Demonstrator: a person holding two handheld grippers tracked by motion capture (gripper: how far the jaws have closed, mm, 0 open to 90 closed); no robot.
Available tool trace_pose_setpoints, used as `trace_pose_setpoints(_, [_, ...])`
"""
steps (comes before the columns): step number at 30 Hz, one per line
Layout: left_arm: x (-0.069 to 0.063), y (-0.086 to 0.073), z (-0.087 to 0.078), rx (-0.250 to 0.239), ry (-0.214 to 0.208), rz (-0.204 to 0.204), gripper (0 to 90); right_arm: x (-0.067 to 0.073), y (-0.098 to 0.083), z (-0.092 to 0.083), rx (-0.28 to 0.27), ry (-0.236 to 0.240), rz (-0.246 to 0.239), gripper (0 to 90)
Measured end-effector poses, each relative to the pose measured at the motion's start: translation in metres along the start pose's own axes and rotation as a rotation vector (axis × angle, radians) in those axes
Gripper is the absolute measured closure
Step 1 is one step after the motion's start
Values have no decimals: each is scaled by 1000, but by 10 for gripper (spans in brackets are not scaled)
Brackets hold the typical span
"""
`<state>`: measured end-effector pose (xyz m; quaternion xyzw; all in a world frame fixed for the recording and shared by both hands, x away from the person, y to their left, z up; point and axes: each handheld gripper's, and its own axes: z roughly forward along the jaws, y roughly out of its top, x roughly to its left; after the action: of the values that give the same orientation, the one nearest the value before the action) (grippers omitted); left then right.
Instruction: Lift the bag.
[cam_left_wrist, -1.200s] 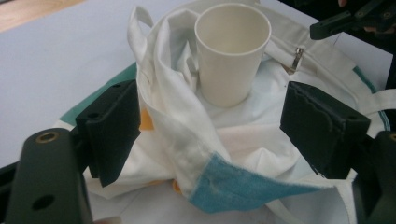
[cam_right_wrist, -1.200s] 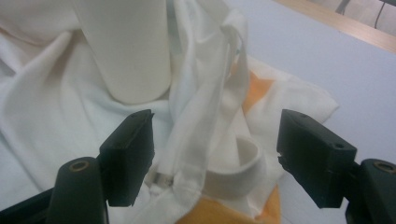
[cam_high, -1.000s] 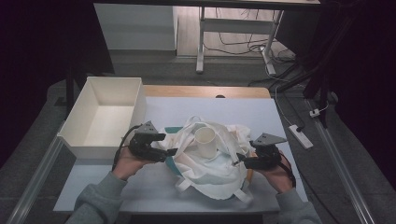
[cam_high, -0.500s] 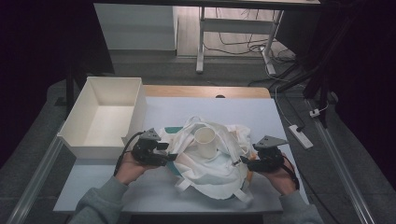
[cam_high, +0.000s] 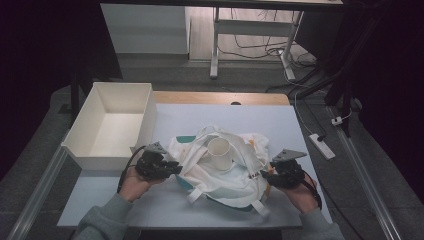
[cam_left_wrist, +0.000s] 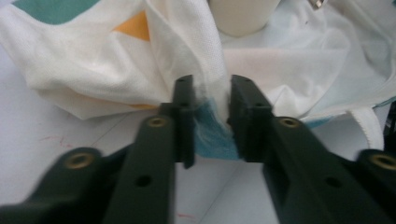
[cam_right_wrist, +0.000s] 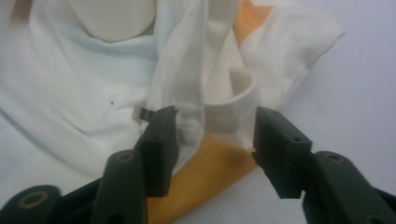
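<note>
A white cloth bag (cam_high: 230, 182) with teal and orange patches lies crumpled on the pale blue table (cam_high: 200, 112). A white cup (cam_high: 220, 152) stands upright in its middle. My left gripper (cam_high: 176, 169) is at the bag's left edge. Its jaws have just been closing and now pinch a fold of white and teal cloth (cam_left_wrist: 211, 116). My right gripper (cam_high: 264, 175) is at the bag's right edge. Its jaws have just been closing too, but still stand apart around a white fold and strap loop (cam_right_wrist: 219, 107) over orange cloth.
An empty white box (cam_high: 107, 155) sits at the table's left side, close to my left hand. A wooden strip (cam_high: 220, 97) runs along the table's far edge. On the floor to the right lies a power strip (cam_high: 321, 146), with desk legs and cables behind.
My left gripper has sunk a little onto the bag's left edge and its jaws have closed on the fold. My right gripper's jaws have narrowed around the right edge; that hand stayed put.
</note>
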<state>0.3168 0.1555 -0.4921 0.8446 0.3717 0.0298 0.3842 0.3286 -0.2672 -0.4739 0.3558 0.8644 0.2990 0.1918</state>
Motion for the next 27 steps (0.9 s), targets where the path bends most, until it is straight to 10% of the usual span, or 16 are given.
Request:
trace_pose_setpoints(11, [-1, 0, -5, -20, -5, 36, 824, 12, 7, -3, 63, 31, -82, 832])
trace_pose_setpoints(27, [4, 6, -44, -215, 17, 17, 836, -9, 12, -48, -169, -137, -63, 850])
